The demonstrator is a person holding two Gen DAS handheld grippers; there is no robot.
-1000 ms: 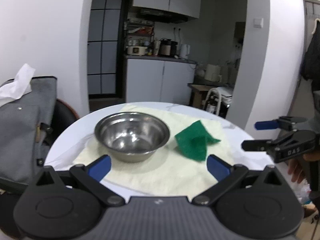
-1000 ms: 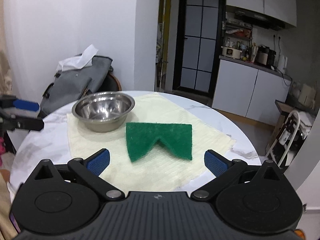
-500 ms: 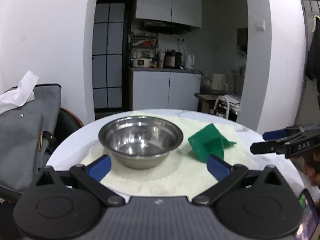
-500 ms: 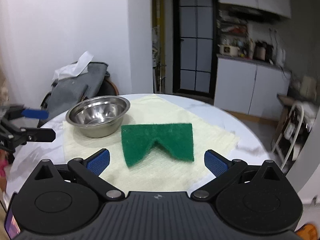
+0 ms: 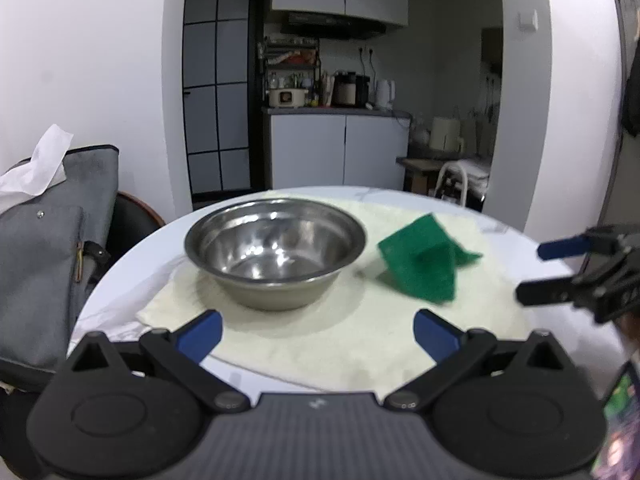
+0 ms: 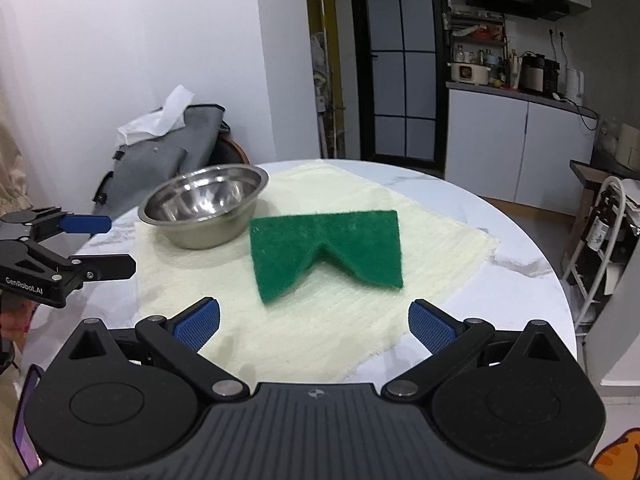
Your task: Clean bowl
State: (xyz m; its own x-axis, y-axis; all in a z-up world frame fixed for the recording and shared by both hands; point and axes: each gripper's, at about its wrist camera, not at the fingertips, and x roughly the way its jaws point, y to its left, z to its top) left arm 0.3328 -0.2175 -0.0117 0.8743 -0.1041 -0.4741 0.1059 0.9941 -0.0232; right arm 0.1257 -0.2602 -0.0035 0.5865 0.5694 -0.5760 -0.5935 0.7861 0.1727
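A steel bowl (image 5: pixel 275 249) stands upright and empty on a cream cloth (image 5: pixel 344 332) on a round white table. A green scouring pad (image 5: pixel 424 264), folded into a tent, lies on the cloth to the right of the bowl. My left gripper (image 5: pixel 316 332) is open and empty, just in front of the bowl. My right gripper (image 6: pixel 314 326) is open and empty, just in front of the pad (image 6: pixel 326 248), with the bowl (image 6: pixel 204 208) to its far left. Each gripper shows in the other's view, the right gripper (image 5: pixel 540 272) and the left gripper (image 6: pixel 108 244).
A grey bag (image 5: pixel 44 264) with white tissue on top sits on a chair left of the table (image 6: pixel 516 248). A kitchen counter and cabinets (image 5: pixel 340 148) stand behind. A wire rack (image 6: pixel 600 240) stands to the right of the table.
Both grippers have moved closer to the table and lower. The bowl and pad look larger in both views. Neither object has moved.
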